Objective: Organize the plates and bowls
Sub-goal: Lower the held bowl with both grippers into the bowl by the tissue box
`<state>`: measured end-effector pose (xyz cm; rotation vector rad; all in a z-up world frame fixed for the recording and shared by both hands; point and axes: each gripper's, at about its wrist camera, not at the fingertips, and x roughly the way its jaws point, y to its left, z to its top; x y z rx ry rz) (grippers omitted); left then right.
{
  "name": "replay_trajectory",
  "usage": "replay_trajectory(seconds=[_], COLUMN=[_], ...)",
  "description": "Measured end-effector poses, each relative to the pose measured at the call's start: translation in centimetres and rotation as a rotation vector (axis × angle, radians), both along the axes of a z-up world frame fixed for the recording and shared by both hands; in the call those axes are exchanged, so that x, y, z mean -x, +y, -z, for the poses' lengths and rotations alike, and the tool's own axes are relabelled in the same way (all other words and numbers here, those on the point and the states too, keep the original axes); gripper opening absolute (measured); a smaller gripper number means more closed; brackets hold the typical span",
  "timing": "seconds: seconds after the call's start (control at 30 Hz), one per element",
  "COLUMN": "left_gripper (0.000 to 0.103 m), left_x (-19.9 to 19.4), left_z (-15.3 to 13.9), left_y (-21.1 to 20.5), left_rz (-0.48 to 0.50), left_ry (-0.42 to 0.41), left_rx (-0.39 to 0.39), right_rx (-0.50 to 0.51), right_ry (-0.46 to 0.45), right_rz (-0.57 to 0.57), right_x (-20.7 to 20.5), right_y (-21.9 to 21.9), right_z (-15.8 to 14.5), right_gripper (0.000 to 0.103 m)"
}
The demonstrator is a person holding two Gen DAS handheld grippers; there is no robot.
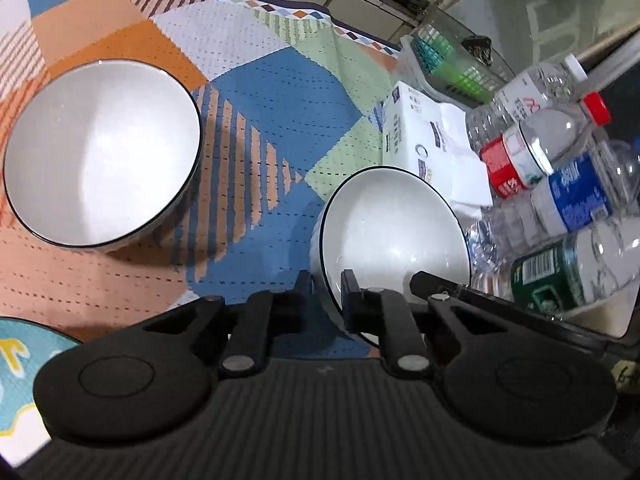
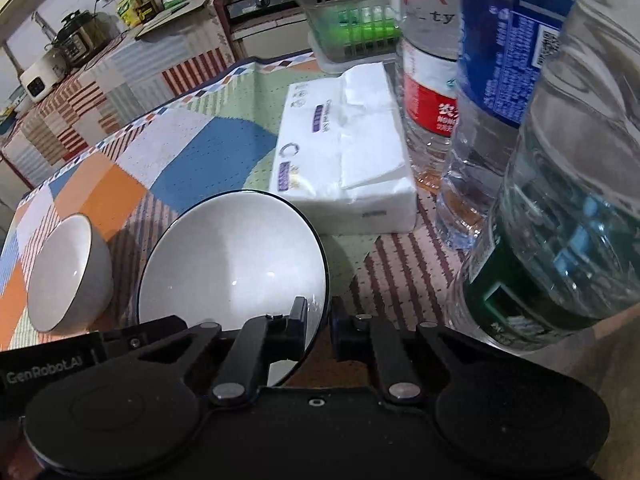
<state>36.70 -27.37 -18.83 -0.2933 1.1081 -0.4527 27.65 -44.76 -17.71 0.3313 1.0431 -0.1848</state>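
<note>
White glazed ceramic with a thin dark rim fills the left wrist view twice. The nearer bowl [image 1: 394, 232] is tilted on edge, its opening turned toward the camera, and the left gripper [image 1: 325, 292] is closed on its rim: one finger sits outside the wall, the other presses the inner face. At the bowl's right edge a second black gripper tip reaches in beside the rim. A second bowl [image 1: 102, 152] stands upright on the patchwork tablecloth [image 1: 260, 92], well apart to the left. Behind the held bowl lies a tissue pack [image 1: 420, 132], and to its right are crowded plastic bottles [image 1: 560, 184], with a slatted basket [image 1: 448, 60] farther back. A teal patterned plate edge [image 1: 24, 364] shows at the lower left.

From the right wrist view, the same tilted bowl [image 2: 236, 264] leans with its opening facing the camera, and the right gripper [image 2: 318, 320] pinches its rim, nearly closed, with one finger inside and the other outside the wall. The left gripper's body enters at the lower left edge of the frame. The other bowl [image 2: 68, 276] rests on the tablecloth [image 2: 160, 160] just to the left, not touching. The tissue pack [image 2: 348, 144] lies behind the held bowl, the bottles [image 2: 520, 120] stand close on the right, and the basket [image 2: 352, 20] sits beyond the pack on the tabletop.
</note>
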Motion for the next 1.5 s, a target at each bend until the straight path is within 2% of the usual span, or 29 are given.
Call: replay_trajectory(seconds=[0.1,0.23,0.37,0.53,0.7,0.9,1.13,1.37,1.5], left_gripper=[0.014,0.014,0.014,0.014,0.014,0.014,0.014,0.014,0.014], left_x=[0.4,0.4,2.0,3.8,6.0,8.6,10.9,11.7,12.1], left_z=[-1.0,-2.1,-4.1,-6.9,-10.1,-12.1,-11.6,-9.0,-7.6], left_y=[0.4,1.5,1.8,2.5,2.9,3.6,4.1,4.3,4.1], left_rz=[0.025,0.046,0.09,0.118,0.191,0.232,0.26,0.296,0.301], left_ry=[-0.015,0.058,0.036,0.031,0.005,0.019,0.068,0.152,0.171], left_rx=[-0.018,-0.013,-0.057,-0.073,-0.109,-0.119,-0.13,-0.135,-0.152], right_rx=[0.0,-0.027,-0.049,-0.033,-0.016,0.046,0.068,0.05,0.018], right_ry=[0.001,-0.01,-0.023,-0.043,-0.077,-0.107,-0.115,-0.091,-0.082], right_rz=[-0.019,-0.037,-0.058,-0.098,-0.131,-0.19,-0.232,-0.249,-0.246], right_x=[0.5,1.5,3.0,5.0,7.2,9.8,12.8,14.7,15.1], right_y=[0.4,0.8,1.4,2.7,3.5,5.0,5.7,5.9,5.5], right_z=[-0.2,-1.2,-2.7,-5.0,-8.1,-11.3,-12.0,-9.9,-8.3], right_gripper=[0.015,0.015,0.016,0.016,0.016,0.017,0.016,0.016,0.016])
